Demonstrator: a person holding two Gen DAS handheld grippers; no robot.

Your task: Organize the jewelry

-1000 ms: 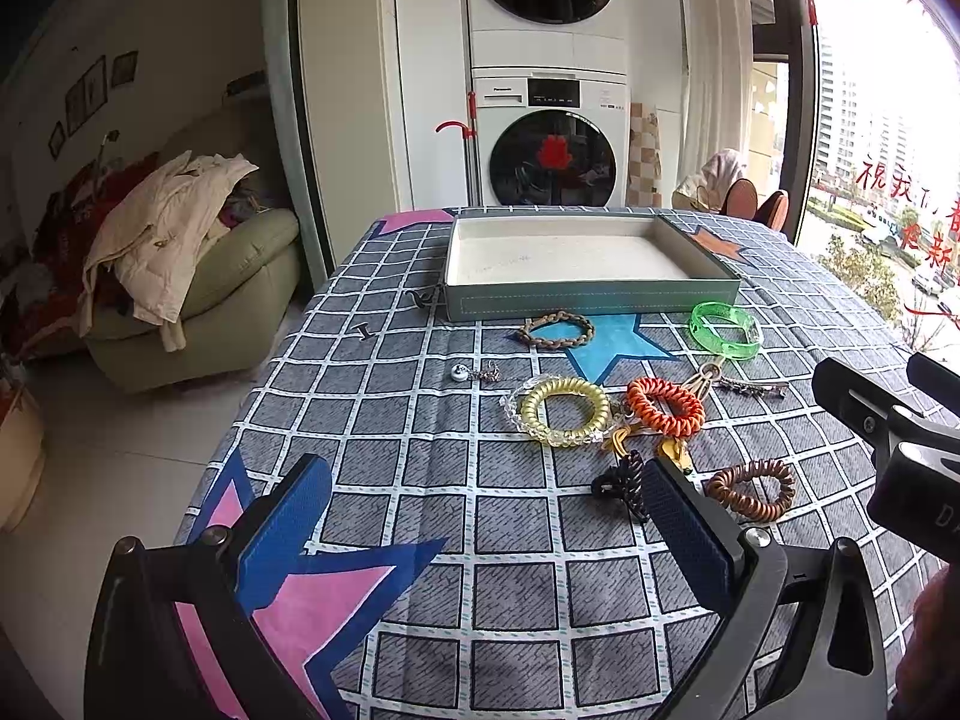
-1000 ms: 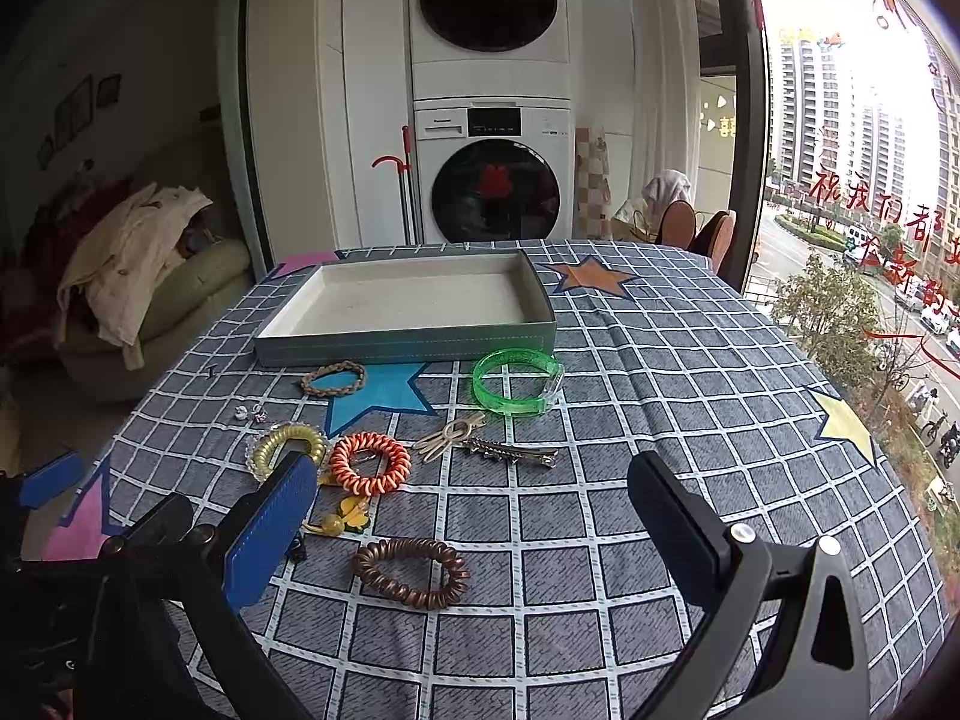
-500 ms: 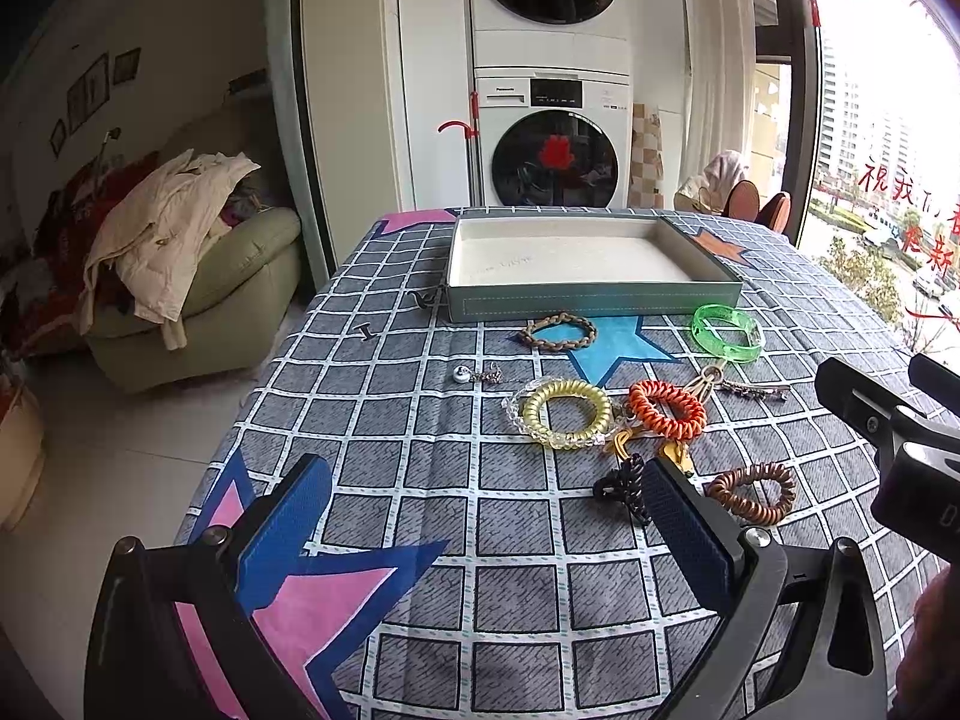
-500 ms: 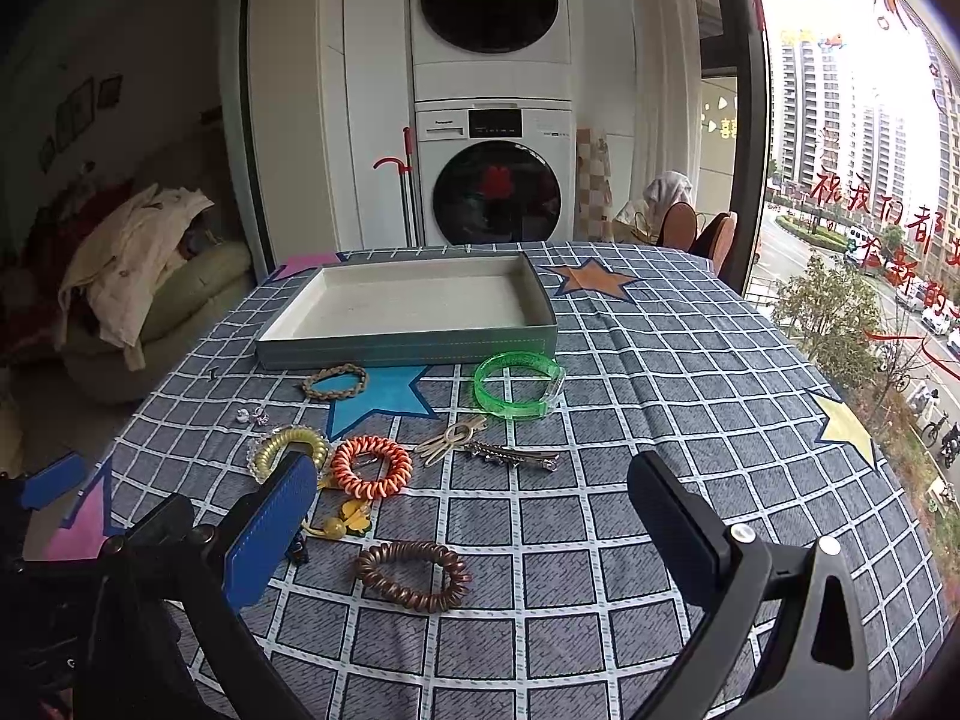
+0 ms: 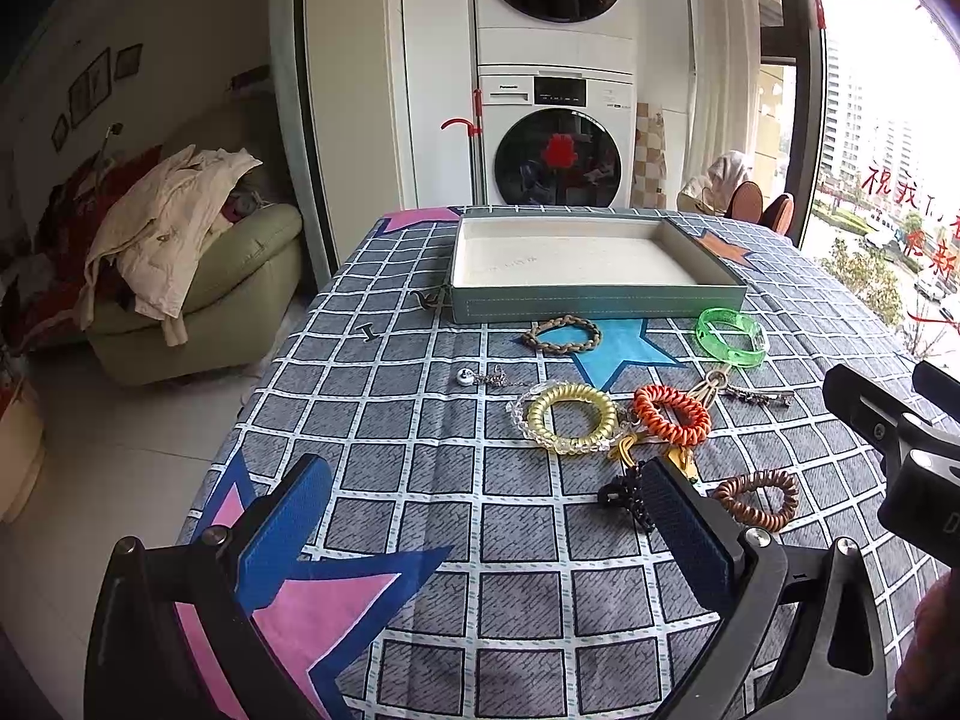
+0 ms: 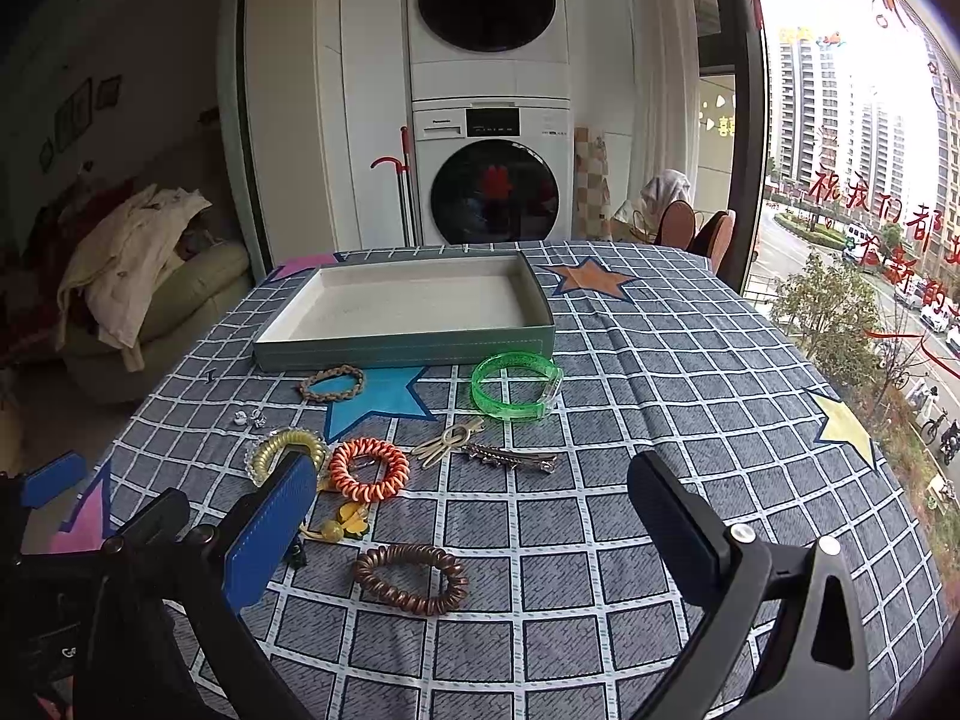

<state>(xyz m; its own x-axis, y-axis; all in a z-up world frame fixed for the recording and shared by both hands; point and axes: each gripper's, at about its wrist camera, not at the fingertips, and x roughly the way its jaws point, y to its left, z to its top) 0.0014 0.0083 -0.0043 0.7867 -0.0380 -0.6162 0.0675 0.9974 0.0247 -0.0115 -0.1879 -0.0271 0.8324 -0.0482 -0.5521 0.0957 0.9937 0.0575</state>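
Note:
An empty teal tray (image 5: 594,303) (image 6: 408,349) with a pale lining sits at the far middle of the checked tablecloth. In front of it lie a braided bracelet (image 5: 561,333), a green bangle (image 5: 732,337) (image 6: 516,387), a yellow coil tie (image 5: 570,417), an orange coil tie (image 5: 672,414) (image 6: 369,469), a brown coil tie (image 5: 756,498) (image 6: 411,577), a black claw clip (image 5: 624,495) and a silver hair clip (image 6: 510,457). My left gripper (image 5: 486,516) hovers open near the table's front left. My right gripper (image 6: 474,516) is open just above the brown tie.
A small silver earring (image 5: 465,377) and a tiny pin (image 5: 367,331) lie left of the pile. A green sofa (image 5: 198,300) with clothes stands off the table's left edge. Stacked washing machines (image 5: 558,138) are behind; a window is at the right.

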